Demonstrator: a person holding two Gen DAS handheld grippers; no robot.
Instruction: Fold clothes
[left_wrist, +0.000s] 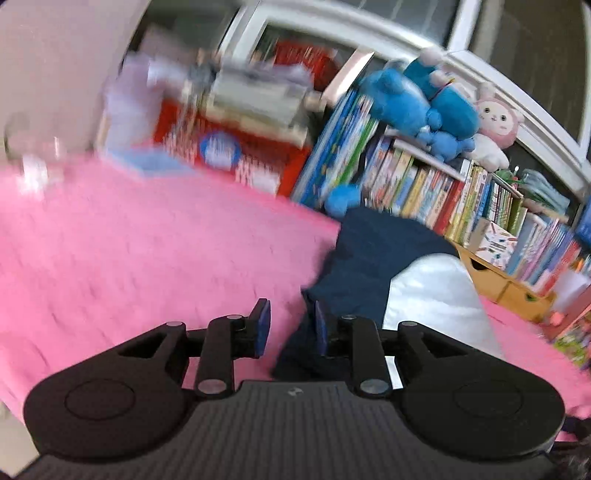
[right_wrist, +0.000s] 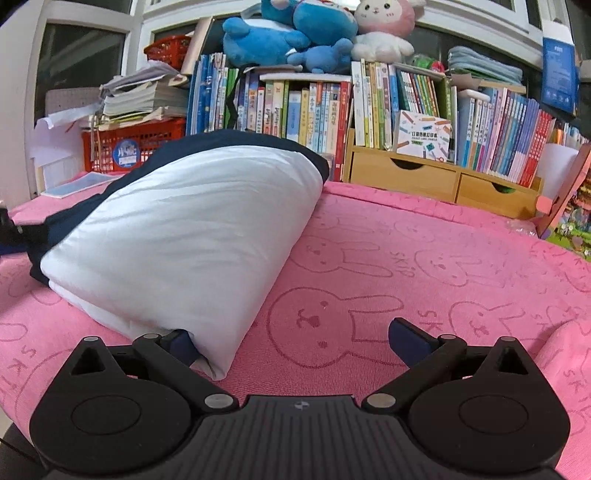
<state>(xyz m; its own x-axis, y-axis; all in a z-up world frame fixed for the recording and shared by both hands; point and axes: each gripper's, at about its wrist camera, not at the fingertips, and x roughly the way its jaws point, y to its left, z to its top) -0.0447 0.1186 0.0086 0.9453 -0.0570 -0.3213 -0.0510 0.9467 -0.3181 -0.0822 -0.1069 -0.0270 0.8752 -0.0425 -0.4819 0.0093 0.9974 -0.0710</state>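
A folded garment, white with navy parts (right_wrist: 184, 236), lies on the pink rabbit-print cloth (right_wrist: 406, 266). My right gripper (right_wrist: 291, 339) is open wide at the garment's near corner; its left finger is tucked behind the white fold, its right finger rests over bare cloth. In the blurred left wrist view the same garment (left_wrist: 369, 258) lies ahead and to the right. My left gripper (left_wrist: 291, 325) is open with a narrow gap, its right finger at the navy edge, nothing held.
Bookshelves with many books (right_wrist: 369, 103) and wooden drawers (right_wrist: 424, 177) stand along the back edge. Plush toys (right_wrist: 314, 29) sit on top. A red crate (right_wrist: 129, 144) with stacked papers stands back left.
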